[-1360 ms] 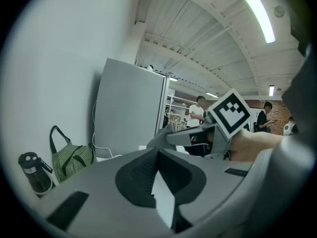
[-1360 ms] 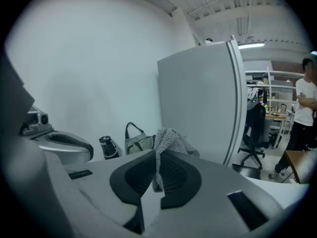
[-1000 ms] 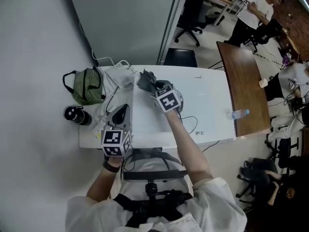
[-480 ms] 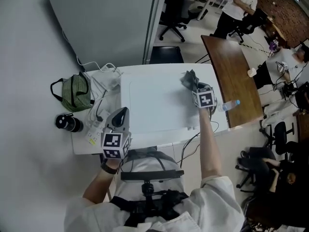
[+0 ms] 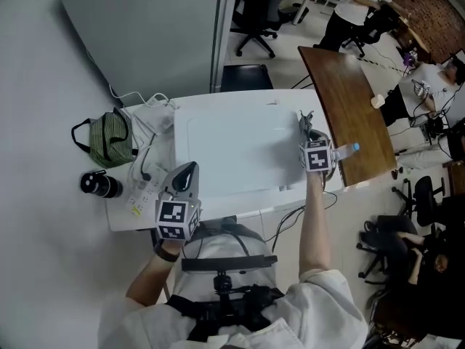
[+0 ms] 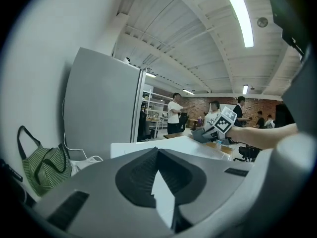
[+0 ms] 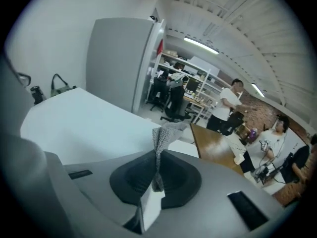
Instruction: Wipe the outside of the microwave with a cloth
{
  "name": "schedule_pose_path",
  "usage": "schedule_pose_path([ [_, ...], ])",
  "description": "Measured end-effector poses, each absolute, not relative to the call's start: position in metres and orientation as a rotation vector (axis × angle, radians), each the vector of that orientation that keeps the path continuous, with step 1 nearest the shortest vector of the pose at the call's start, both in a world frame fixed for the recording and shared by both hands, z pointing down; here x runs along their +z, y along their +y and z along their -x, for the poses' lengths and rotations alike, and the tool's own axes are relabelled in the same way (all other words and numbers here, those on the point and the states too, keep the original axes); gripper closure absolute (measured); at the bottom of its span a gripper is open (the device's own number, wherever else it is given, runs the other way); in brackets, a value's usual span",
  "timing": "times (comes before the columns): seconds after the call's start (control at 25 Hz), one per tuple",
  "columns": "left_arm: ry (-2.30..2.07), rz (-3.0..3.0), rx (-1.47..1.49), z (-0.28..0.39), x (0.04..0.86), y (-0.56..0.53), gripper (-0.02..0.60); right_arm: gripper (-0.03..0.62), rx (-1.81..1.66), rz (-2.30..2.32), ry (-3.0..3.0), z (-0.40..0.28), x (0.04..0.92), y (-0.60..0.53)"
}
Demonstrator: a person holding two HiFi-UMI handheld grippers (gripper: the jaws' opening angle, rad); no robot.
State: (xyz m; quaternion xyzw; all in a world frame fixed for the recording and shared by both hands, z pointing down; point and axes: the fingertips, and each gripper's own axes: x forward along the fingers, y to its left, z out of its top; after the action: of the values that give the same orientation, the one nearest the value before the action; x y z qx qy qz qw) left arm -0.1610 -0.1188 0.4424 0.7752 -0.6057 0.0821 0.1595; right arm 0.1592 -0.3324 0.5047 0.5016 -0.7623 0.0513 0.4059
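The white microwave fills the middle of the head view, seen from above. My right gripper is at the right edge of its top, shut on a grey cloth. In the right gripper view the cloth stands pinched between the jaws, with the microwave top stretching away to the left. My left gripper rests at the microwave's front-left corner, jaws shut with nothing between them. The left gripper view looks over the white top toward the right gripper and its cloth.
A green striped bag, a black bottle and white cables lie left of the microwave. A grey cabinet stands behind. A wooden table and a water bottle are to the right; people and office chairs are further back.
My right gripper has carried the cloth across the microwave top, from the back left to the right edge. The left gripper has stayed at the front-left corner.
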Motion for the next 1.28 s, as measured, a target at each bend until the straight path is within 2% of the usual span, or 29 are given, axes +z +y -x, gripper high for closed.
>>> schedule_pose_path([
  [0.48,-1.864,-2.035,0.133,0.23,0.45,-0.085,0.56,0.579,0.129,-0.709,-2.315,0.125,0.503,-0.212],
  [0.76,-1.932,-1.983,0.124,0.264,0.451,-0.062,0.56,0.579,0.341,-0.432,-2.564,0.23,0.491,-0.126],
  [0.88,-1.931,-1.959,0.111,0.275,0.456,-0.055,0.56,0.579,0.429,-0.41,-2.642,0.244,0.481,-0.106],
  [1.0,-1.906,-1.97,0.121,0.274,0.46,-0.053,0.56,0.577,0.397,-0.507,-2.609,0.227,0.488,-0.112],
  [1.28,-1.84,-2.048,0.175,0.243,0.467,-0.062,0.56,0.577,0.278,-0.903,-2.406,0.102,0.507,-0.159],
])
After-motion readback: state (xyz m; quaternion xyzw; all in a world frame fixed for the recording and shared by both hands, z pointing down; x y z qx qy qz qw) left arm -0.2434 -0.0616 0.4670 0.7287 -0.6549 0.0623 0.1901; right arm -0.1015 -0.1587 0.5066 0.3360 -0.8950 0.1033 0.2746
